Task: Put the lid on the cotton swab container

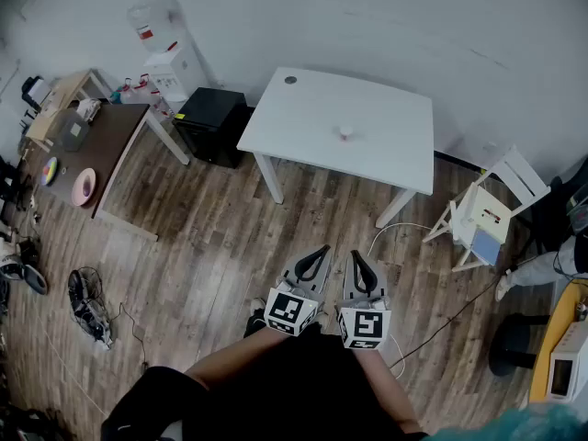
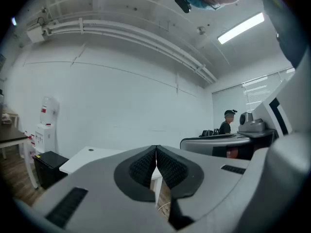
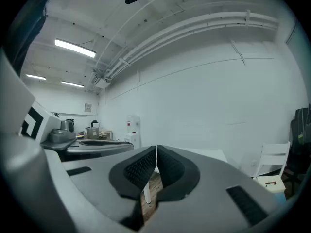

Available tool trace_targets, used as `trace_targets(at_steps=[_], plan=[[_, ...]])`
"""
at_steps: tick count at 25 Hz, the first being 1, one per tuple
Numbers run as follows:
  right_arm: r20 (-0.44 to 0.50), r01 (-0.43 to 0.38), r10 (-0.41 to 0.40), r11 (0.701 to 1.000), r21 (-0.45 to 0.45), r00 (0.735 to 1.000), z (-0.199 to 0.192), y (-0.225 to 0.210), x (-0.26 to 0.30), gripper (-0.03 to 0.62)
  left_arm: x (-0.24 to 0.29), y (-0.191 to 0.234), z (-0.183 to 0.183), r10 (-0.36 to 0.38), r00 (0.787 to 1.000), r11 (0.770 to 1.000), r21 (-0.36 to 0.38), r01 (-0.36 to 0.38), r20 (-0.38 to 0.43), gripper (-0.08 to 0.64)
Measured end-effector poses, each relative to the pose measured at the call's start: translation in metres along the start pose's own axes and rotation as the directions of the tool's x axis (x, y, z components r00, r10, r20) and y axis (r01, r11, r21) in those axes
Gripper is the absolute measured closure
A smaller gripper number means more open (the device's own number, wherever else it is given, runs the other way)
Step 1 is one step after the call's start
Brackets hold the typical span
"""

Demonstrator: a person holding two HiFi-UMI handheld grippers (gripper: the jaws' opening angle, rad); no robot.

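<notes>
White table well ahead carries a small round item, likely the cotton swab container; too small to tell its axis or lid. Left gripper and right gripper are held side by side near the body, tips toward the table, jaws clenched, empty.

Floor: wood-look planks, matt, visible grain. White table at 12 o'clock: smooth, faint sheen. Brown table at 10 o'clock: matt. Left gripper shell: matt grey plastic (pads black, finely ribbed).
</notes>
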State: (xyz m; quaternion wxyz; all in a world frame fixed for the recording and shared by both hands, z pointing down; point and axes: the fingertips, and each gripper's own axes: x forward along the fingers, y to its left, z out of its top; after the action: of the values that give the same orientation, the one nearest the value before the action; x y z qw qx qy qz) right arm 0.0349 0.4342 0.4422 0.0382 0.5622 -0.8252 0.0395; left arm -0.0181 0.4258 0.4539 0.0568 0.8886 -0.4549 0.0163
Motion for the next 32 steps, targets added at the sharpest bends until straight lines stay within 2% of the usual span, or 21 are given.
trace_targets(at_steps=[5,8,10,16,21,28,32], plan=[[0.011,-0.014,0.014,1.000,0.008,1.000,-0.002,-0.003,-0.007,0.560,0.001,-0.007,-0.003,0.001,1.000,1.000,0.016,-0.001,-0.003,0.546],[0.058,-0.052,0.047,0.994,0.095,0.997,-0.004,-0.003,-0.012,0.560,-0.004,-0.011,-0.008,0.000,1.000,1.000,0.019,0.000,-0.001,0.546],[0.064,-0.059,0.051,0.991,0.123,0.997,-0.007,-0.005,-0.013,0.558,-0.007,-0.009,-0.012,0.010,1.000,1.000,0.009,-0.010,-0.007,0.546],[0.095,-0.090,0.074,0.980,0.178,0.993,-0.010,-0.005,-0.009,0.558,-0.011,0.008,-0.017,0.054,0.998,0.998,0.011,-0.054,-0.023,0.546],[0.070,-0.067,0.055,0.980,0.188,0.996,-0.019,-0.011,-0.002,0.558,-0.005,0.032,-0.020,0.094,0.995,0.996,-0.002,-0.094,-0.034,0.546],[0.021,0.020,-0.025,0.978,0.206,0.999,-0.037,-0.049,0.013,0.558,0.041,0.027,-0.031,0.015,0.998,1.000,-0.016,-0.016,-0.056,0.546],[-0.001,0.060,-0.061,0.984,0.166,0.998,-0.036,-0.066,0.035,0.558,0.072,0.030,-0.032,-0.029,0.997,0.999,-0.020,0.028,-0.065,0.546]])
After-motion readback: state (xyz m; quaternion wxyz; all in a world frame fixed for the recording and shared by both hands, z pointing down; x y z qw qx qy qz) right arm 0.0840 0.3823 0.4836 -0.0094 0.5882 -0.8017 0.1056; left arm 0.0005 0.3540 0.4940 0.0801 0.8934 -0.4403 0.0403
